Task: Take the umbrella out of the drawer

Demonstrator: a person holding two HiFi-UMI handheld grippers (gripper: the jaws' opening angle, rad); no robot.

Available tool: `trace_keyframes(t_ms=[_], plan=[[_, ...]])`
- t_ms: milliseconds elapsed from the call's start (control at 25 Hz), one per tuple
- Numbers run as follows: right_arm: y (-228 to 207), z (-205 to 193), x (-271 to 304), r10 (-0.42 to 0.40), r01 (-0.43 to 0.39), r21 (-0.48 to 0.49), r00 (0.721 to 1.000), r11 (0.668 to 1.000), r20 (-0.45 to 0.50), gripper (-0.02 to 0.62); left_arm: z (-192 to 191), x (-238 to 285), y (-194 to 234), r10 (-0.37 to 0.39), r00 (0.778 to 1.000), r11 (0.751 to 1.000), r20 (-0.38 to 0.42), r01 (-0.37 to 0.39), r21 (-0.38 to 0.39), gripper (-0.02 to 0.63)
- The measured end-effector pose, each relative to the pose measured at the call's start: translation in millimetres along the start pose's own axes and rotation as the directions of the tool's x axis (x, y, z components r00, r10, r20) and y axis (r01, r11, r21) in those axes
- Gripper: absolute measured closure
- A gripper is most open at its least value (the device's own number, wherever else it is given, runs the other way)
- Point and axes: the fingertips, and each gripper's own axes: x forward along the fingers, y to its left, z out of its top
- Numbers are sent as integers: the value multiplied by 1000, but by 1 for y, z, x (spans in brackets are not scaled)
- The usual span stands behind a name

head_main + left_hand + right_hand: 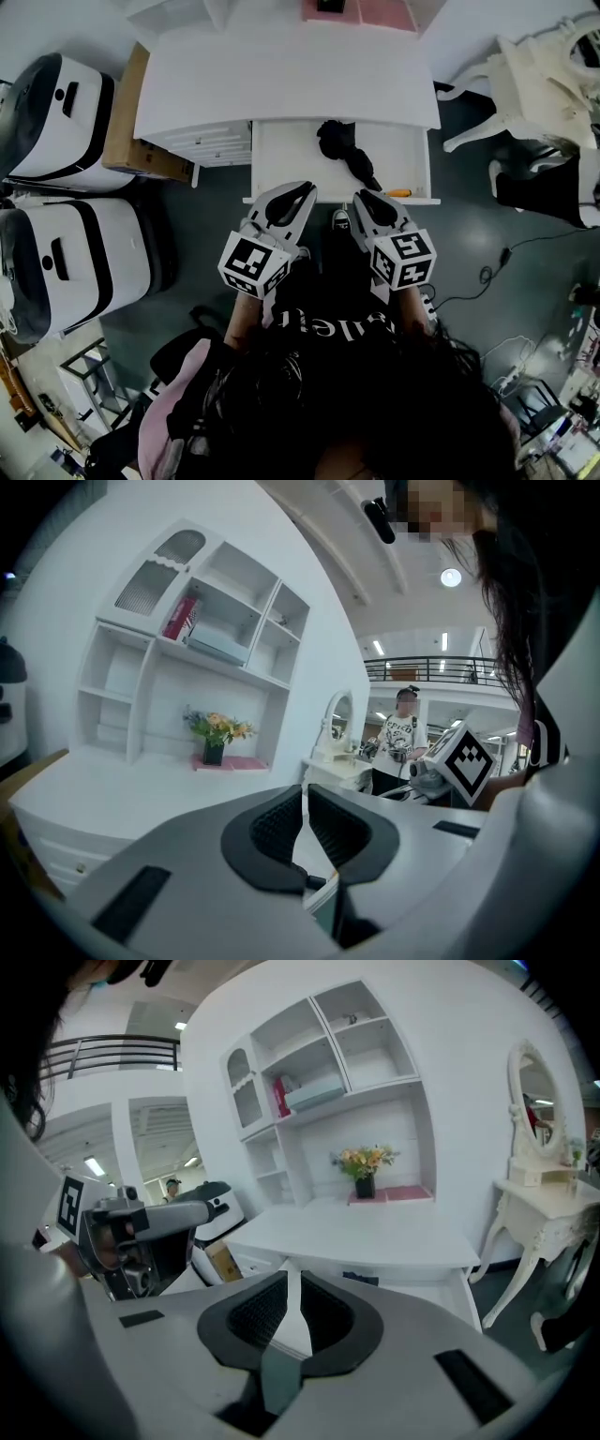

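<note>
A black folded umbrella [340, 143] lies in the open white drawer [281, 159] of a white desk [281, 75], towards the drawer's back and middle. Both grippers hover just in front of the drawer's front edge, pointing at it. My left gripper [302, 191] is at the drawer's left half, its jaws together with nothing between them [305, 794]. My right gripper [360, 197] is below the umbrella, also shut and empty [293, 1281]. In the right gripper view the desk top [375, 1232] and the open drawer [469, 1288] lie straight ahead.
An orange item [398, 193] lies at the drawer's front right. Two white-and-black cases [56, 112] [66, 272] and a cardboard box [127, 131] stand left of the desk. A white dressing table [534, 84] is at the right, cables [487, 272] on the floor.
</note>
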Motion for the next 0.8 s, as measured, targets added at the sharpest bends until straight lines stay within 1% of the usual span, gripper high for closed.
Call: trace_keyframes(t_ms=[160,320,520,640,680,720,760,800], plan=[[-31,2,20,37,-38,-27,998,999,-50,526,0,28,10,38,999,999,-21,-39,-5,581],[-60,-4,42,68,-74,-54,992,996,-107,526,-2,43,22,100,994,995,-46,-100,-3,581],[-90,-20,72,127,-145,-85,974,986,-187,525,-1,49,33,207,977,978,-55,-208,-14,581],[-106,-34,98,141,-175,-119,958,977,-249,525,0,48,39,258,965,966,-57,-259,-20,581],[-112,-40,108,145,-187,-130,950,974,-277,516,0,47,40,274,960,961,-60,-276,-21,581],[-117,-47,118,151,-202,-140,939,969,-309,485,-1,46,41,291,955,956,-63,-293,-22,581],[-122,-55,128,157,-218,-148,926,965,-342,429,-1,45,41,308,949,951,-65,-310,-23,581],[-127,-62,138,159,-230,-156,914,961,-372,395,-2,44,41,324,944,945,-68,-326,-25,581]])
